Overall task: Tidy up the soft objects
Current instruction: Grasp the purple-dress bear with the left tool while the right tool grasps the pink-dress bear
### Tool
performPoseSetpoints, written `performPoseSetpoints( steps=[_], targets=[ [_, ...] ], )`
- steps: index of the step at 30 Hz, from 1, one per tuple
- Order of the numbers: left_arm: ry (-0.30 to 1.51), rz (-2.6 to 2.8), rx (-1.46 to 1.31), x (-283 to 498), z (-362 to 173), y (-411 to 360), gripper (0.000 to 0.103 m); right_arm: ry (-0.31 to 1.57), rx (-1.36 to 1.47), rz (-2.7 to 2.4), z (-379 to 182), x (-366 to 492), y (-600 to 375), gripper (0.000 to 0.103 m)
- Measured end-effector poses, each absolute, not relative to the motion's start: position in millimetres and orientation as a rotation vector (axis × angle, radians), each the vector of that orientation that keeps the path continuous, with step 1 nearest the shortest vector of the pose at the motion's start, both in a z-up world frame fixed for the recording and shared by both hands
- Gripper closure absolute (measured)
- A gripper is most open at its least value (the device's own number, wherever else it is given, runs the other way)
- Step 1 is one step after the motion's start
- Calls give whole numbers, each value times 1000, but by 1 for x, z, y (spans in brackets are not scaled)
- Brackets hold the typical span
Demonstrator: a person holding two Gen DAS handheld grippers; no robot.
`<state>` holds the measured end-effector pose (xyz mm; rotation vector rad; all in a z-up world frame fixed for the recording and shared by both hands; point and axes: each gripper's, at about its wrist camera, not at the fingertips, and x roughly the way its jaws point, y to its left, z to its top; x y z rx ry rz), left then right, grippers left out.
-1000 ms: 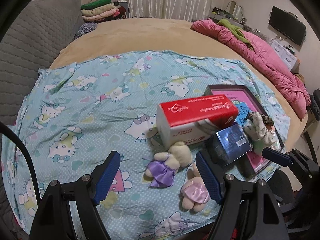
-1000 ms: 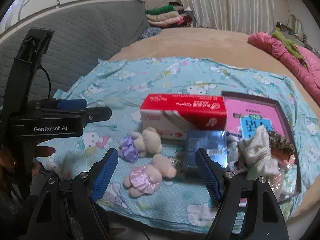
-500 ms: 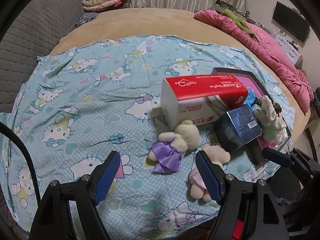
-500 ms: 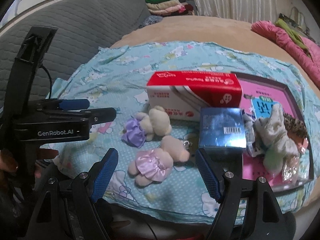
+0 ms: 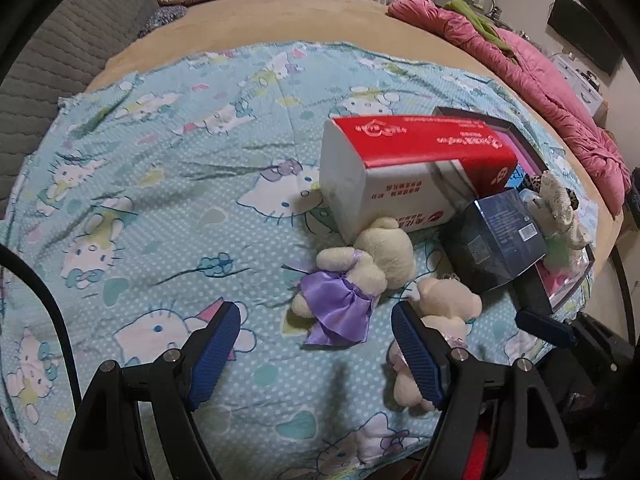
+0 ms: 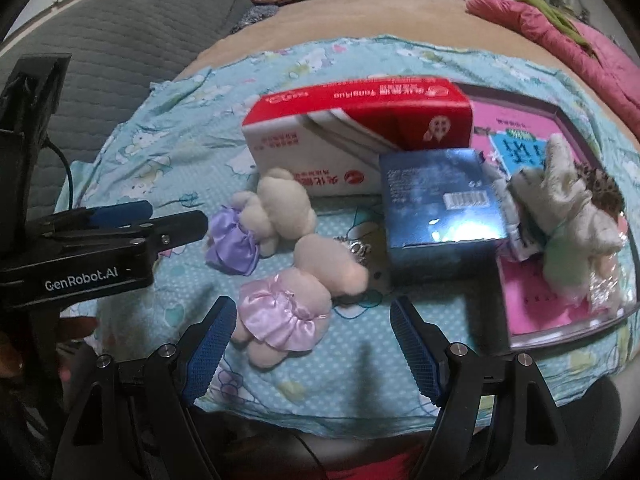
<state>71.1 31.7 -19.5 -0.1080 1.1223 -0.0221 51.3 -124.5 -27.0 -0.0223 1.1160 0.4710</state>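
Blue-padded left tongs (image 5: 316,344) and right tongs (image 6: 312,344) gape empty over two plush bears (image 6: 288,304) near the sheet's front edge (image 6: 360,416).

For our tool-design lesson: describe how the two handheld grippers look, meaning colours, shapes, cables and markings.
Both the left gripper and the right gripper have angular black frames with silver screws and two blue textured finger pads. Seen from the right wrist, the left gripper's body bears white "GenRobot.AI" lettering, and a thin black cable runs along it.
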Motion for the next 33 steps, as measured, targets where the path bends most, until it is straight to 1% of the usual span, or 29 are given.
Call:
performPoseSetpoints(
  steps=[8, 14, 26, 28, 33],
  targets=[
    [1189, -82, -115, 98, -47, 27, 26, 1153, -36, 430, -44, 58, -119, 23],
    [1246, -122, -105, 116, -63, 22, 26, 1194, 74, 423, -52, 68, -121, 23],
    [1268, -181, -120, 131, -74, 22, 26, 1204, 46, 364, -71, 77, -103, 23],
    [1270, -184, -123, 133, -76, 21, 26, 1202, 48, 366, -74, 79, -101, 26],
    [1269, -191, -118, 137, -80, 16, 26, 1209, 20, 400, -78, 82, -95, 36]
  ],
)
